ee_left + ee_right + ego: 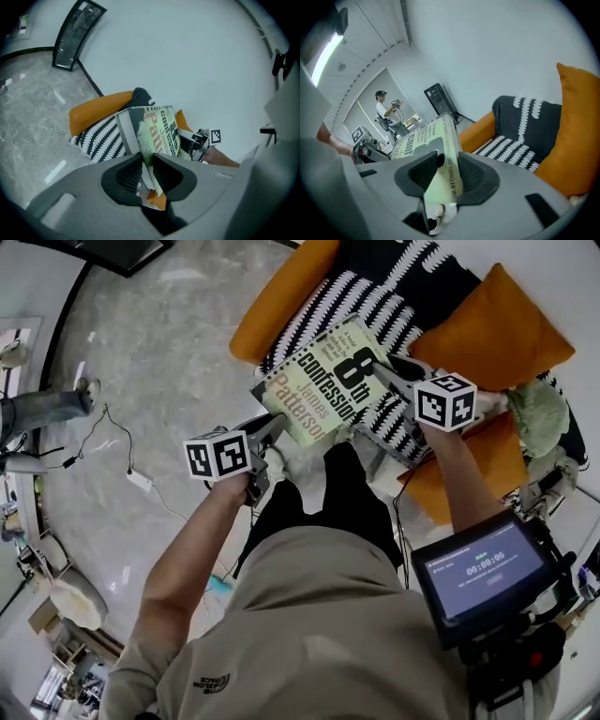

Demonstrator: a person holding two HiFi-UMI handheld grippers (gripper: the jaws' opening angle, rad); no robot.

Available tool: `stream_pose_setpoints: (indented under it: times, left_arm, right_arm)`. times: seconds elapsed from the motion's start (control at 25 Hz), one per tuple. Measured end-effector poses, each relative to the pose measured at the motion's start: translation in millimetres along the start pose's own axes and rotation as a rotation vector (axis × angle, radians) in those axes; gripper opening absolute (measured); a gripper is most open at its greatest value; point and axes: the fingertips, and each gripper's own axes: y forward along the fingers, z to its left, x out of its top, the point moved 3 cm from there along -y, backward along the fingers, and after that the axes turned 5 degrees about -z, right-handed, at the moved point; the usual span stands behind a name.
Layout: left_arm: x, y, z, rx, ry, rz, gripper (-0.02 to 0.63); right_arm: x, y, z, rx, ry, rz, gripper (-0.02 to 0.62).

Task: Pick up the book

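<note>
Fingers of the left gripper (268, 430) and right gripper (386, 372) each pinch the green paperback book (323, 381) over the orange armchair (281, 296), so squeeze evenly and hold it level.

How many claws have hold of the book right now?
2. The left claw is shut on the book's near corner, at the left of the head view; the right claw is shut on its opposite edge, at the right.
</note>
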Motion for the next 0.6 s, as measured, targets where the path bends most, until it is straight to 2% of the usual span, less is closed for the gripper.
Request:
stream_pose_setpoints:
  times: [0.6]
  left_arm:
    - [6.8, -4.0, 2.8, -0.060, 0.011, -0.020, 0.074]
  right_arm:
    - [6.3, -14.3, 13.3, -0.064, -0.014, -0.042, 0.143]
